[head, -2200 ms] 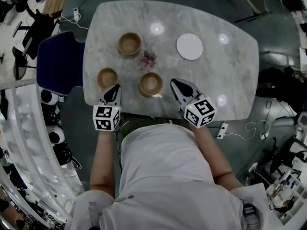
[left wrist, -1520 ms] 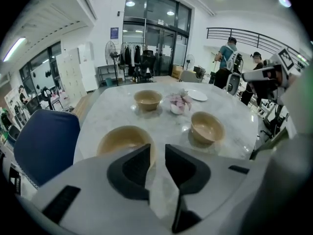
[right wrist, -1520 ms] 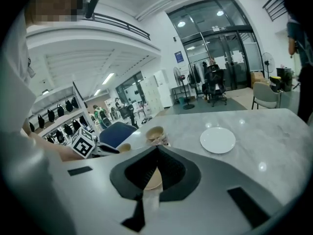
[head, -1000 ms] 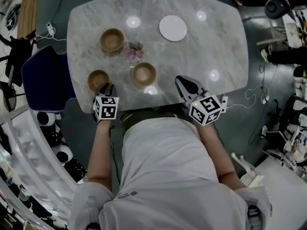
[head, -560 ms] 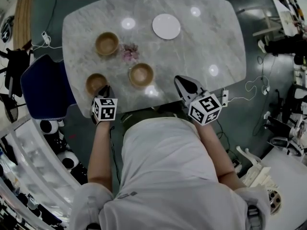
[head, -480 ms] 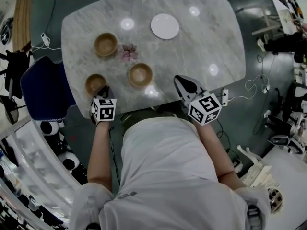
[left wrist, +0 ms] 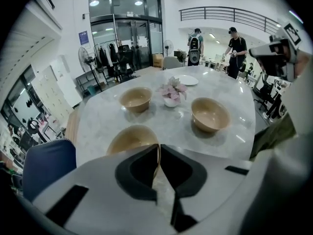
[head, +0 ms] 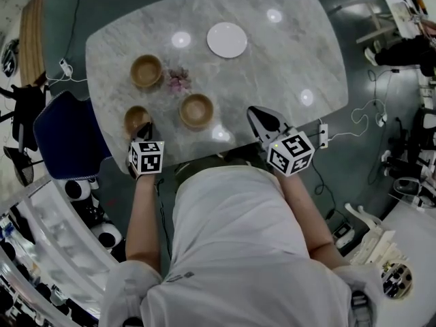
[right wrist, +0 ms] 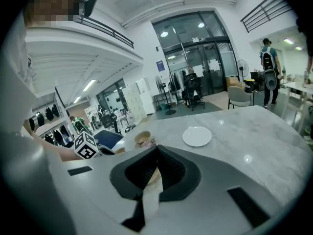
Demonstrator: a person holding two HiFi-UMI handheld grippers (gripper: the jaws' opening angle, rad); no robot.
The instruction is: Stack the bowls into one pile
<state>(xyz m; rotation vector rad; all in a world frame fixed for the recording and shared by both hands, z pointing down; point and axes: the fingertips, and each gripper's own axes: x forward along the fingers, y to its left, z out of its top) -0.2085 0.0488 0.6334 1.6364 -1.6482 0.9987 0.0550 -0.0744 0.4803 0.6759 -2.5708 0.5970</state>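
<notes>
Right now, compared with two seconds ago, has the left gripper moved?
Yes. The left gripper has moved forward onto the nearest bowl, jaws pinching its rim.

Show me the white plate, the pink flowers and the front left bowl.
white plate [head: 227, 39]: head view, its centre.
pink flowers [head: 178, 80]: head view, the blossoms.
front left bowl [left wrist: 129, 140]: left gripper view, its inside.
</notes>
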